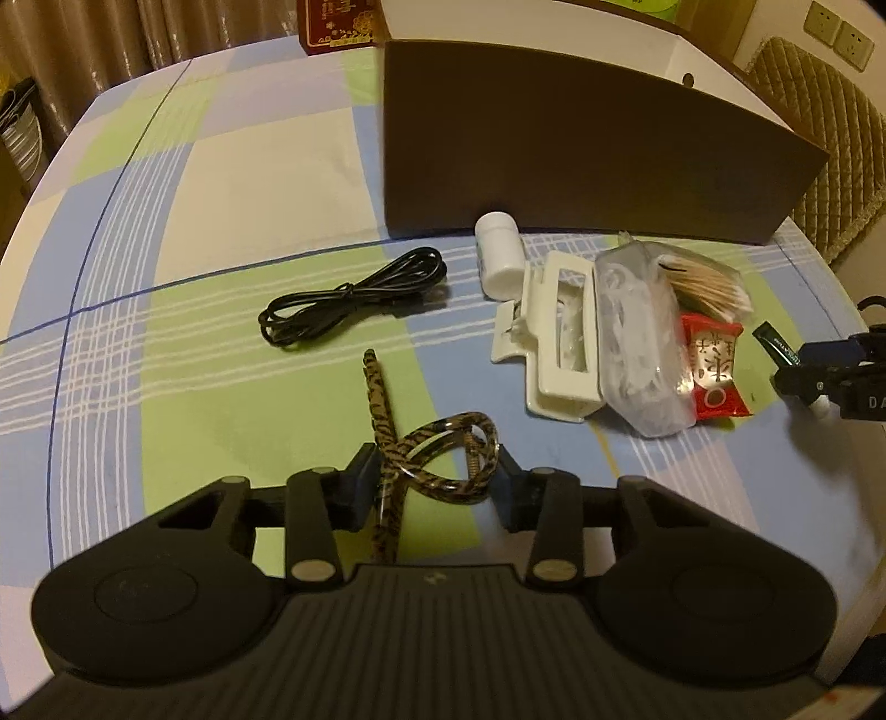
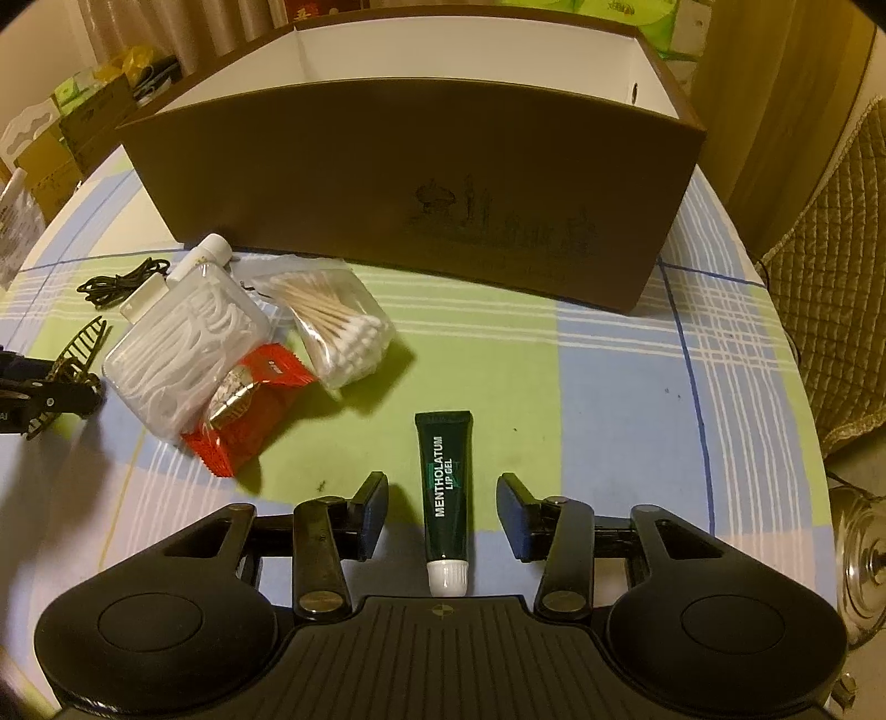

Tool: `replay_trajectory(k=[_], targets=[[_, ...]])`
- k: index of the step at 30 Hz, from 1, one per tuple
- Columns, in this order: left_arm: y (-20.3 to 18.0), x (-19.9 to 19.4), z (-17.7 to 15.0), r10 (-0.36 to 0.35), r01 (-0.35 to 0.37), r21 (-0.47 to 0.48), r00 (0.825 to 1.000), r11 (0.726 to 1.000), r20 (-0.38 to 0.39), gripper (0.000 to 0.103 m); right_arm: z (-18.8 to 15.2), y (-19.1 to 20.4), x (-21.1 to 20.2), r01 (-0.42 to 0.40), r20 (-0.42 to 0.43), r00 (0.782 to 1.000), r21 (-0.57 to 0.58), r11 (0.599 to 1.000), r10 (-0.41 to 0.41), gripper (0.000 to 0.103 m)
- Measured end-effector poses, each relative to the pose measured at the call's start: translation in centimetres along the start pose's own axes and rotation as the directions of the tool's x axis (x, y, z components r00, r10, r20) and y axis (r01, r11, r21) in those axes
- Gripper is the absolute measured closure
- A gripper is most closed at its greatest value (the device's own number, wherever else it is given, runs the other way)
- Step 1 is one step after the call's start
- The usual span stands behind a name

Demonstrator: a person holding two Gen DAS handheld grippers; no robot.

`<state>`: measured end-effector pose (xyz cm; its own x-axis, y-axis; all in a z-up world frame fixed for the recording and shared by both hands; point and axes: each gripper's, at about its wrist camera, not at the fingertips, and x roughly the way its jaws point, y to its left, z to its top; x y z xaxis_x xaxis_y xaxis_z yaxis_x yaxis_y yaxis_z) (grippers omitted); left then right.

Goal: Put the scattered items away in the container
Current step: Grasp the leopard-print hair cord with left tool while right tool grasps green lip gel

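Observation:
A tortoiseshell hair clip (image 1: 437,451) sits between the fingers of my left gripper (image 1: 437,476), and both pads press on it. My right gripper (image 2: 443,509) is open around a dark green lip gel tube (image 2: 446,487) lying on the tablecloth, with a gap on each side. The brown box (image 2: 387,183) stands open-topped behind the items. In front of it lie a white bottle (image 1: 498,255), a black cable (image 1: 354,299), a white hair claw (image 1: 554,343), a clear floss-pick case (image 2: 183,354), a bag of cotton swabs (image 2: 338,327) and a red sweet packet (image 2: 249,415).
The round table carries a checked cloth (image 1: 221,194). A quilted chair back (image 2: 830,310) stands to the right of it, and a shiny metal object (image 2: 864,565) sits at that edge. A red tin (image 1: 338,27) stands behind the box, and cardboard boxes (image 2: 72,138) are stacked beyond the left side.

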<state>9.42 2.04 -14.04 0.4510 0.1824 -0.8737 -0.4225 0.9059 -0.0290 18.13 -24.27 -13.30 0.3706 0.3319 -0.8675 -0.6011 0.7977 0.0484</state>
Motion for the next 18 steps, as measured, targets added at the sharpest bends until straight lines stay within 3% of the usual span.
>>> replay_trajectory(k=[6, 7, 8, 18], targets=[[0.1, -0.2, -0.1, 0.009, -0.009, 0.006, 1.000, 1.000, -0.004, 0.067, 0.4, 0.8, 0.4, 0.026, -0.005, 1.000, -0.062, 0.998, -0.027, 0.065], [0.1, -0.2, -0.1, 0.011, -0.010, 0.009, 1.000, 1.000, -0.008, 0.067, 0.4, 0.9, 0.4, 0.019, -0.011, 1.000, -0.067, 0.998, -0.020, 0.080], [0.0, -0.2, -0.1, 0.013, -0.013, 0.014, 1.000, 1.000, -0.011, 0.067, 0.5, 1.0, 0.3, 0.015, -0.019, 1.000, -0.077, 0.997, -0.017, 0.088], [-0.8, -1.4, -0.6, -0.004, 0.005, 0.057, 1.000, 0.998, -0.019, 0.067, 0.2, 0.6, -0.8, -0.045, -0.044, 0.998, -0.034, 0.998, 0.043, 0.089]])
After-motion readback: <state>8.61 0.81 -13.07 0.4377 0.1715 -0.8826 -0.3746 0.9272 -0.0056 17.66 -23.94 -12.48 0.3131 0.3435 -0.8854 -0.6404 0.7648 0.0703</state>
